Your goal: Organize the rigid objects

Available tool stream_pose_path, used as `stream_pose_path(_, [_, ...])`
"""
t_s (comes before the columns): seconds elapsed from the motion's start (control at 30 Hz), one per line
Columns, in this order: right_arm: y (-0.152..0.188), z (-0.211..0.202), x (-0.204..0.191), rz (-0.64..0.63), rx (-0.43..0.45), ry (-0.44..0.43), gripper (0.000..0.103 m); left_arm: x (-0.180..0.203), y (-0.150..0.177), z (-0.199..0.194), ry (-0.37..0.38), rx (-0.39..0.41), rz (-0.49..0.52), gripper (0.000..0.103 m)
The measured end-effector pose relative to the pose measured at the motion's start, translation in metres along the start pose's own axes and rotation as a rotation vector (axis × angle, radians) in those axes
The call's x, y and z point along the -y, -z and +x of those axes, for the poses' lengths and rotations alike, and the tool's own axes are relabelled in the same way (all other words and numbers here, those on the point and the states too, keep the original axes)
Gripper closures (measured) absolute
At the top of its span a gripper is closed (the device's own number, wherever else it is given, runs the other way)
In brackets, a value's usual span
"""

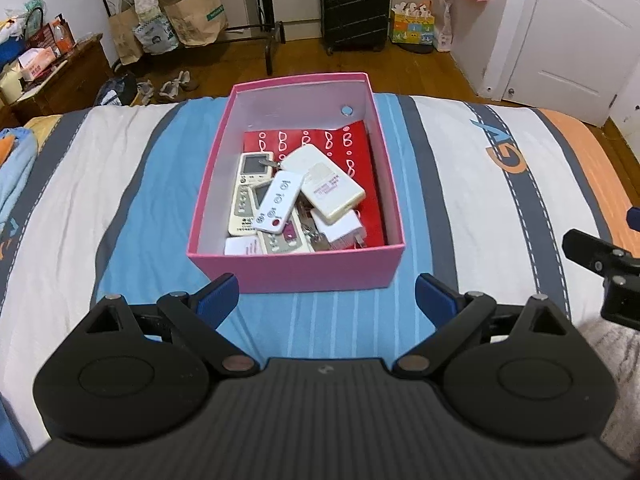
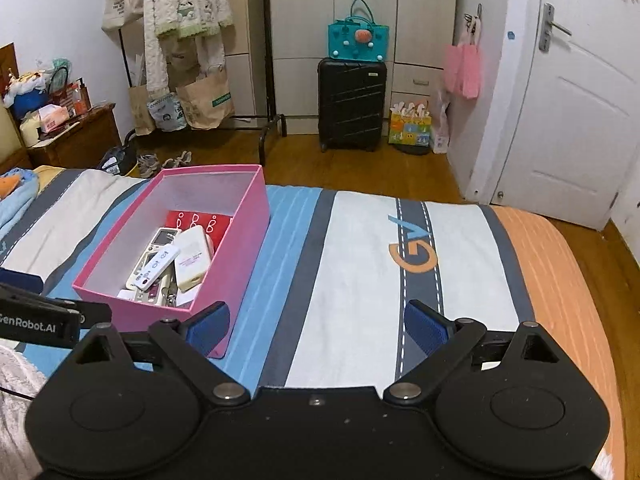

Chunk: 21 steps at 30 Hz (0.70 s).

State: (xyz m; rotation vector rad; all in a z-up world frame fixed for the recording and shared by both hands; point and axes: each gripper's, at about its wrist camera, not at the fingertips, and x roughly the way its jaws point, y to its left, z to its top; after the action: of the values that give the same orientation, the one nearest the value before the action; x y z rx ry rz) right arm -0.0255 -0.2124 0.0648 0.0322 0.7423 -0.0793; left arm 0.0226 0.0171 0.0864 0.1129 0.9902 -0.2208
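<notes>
Beside pink box [image 2: 240,240], bare bedspread [image 2: 360,280].

The right tongs [image 2: 316,326] gape empty over the striped bed [image 2: 360,264], the pink box [image 2: 236,232] of remotes [image 2: 154,268] toward its left edge.

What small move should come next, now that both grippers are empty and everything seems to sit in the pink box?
Probably back both grippers away and stop. The left gripper and right gripper stand open with nothing between the fingers, the remotes and other small items lie inside the pink box, and no loose object shows on the striped bedspread.
</notes>
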Motion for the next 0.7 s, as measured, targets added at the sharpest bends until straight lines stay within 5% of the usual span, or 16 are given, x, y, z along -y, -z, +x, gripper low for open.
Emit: stream_pose_path(0.7, [0.017, 0.0, -0.018, -0.025, 0.009, 0.025, 0.007, -0.003, 0.017, 0.006, -0.044, 0.007, 0.013, 0.007])
